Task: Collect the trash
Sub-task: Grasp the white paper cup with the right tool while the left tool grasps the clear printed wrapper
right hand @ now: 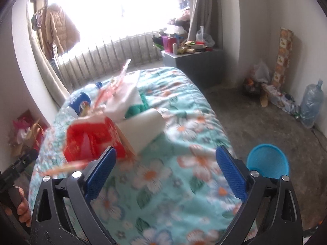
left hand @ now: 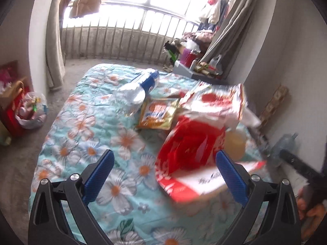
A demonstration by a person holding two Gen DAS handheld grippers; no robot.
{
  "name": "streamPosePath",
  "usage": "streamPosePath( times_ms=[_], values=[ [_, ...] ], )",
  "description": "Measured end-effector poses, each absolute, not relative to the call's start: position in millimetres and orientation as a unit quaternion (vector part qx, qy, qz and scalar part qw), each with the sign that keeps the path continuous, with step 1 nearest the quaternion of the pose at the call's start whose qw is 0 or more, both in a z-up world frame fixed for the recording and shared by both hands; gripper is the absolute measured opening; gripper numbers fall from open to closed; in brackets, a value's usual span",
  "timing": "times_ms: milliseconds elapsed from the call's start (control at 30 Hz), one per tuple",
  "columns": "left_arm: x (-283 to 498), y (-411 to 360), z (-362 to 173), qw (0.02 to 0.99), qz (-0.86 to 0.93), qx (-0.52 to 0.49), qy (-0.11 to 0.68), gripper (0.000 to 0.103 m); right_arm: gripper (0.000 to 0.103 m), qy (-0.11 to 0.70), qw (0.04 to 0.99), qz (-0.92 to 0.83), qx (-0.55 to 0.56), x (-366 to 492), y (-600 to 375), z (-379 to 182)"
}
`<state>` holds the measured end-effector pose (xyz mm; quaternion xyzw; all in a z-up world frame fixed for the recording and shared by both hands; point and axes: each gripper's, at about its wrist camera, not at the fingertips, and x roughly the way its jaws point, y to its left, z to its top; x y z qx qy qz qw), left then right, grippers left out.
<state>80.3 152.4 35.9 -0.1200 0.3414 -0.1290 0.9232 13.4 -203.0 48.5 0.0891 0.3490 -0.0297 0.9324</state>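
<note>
Bed (left hand: 85, 143), wrappers (left hand: 192, 149) beyond left gripper (left hand: 164, 175)

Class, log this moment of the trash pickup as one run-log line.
left tongs: open, empty | right tongs: open, empty | red bag, bottle, snack packet: on bed | bin: beside bed

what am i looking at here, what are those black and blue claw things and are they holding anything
Those are two hand-held grabbers, one in each of a person's hands, each with a camera looking out along its blue fingers. One picture comes from the left gripper, the other from the right gripper, so both show the same bed from different sides. On the flowered quilt lies trash: a red bag, an orange snack packet and a plastic bottle. A blue bin stands on the floor beside the bed. Both grippers are open and hold nothing.
</note>
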Motion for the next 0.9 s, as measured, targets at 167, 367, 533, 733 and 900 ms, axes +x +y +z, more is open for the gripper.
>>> streamPosePath(
  times_ms=[167, 367, 533, 733, 900],
  values=[
    [98, 164, 56, 0.930, -0.144, -0.146, 0.305, 0.097, 0.079, 0.352, 0.933, -0.004, 0.078, 35, -191, 51],
    [124, 144, 80, 0.920, -0.223, -0.125, 0.297, 0.086, 0.064, 0.373, 0.926, 0.034, 0.049, 71, -170, 42],
    [142, 97, 94, 0.912, -0.280, -0.012, 0.299, 0.069, 0.056, 0.387, 0.921, 0.038, 0.014, 86, -160, 33],
    [139, 33, 84, 0.889, -0.331, 0.158, 0.274, 0.069, 0.033, 0.410, 0.912, 0.027, 0.018, 93, -172, 18],
    [145, 1, 59, 0.860, -0.345, 0.256, 0.275, 0.069, 0.008, 0.422, 0.905, 0.016, 0.055, 93, -194, 12]
  ],
)
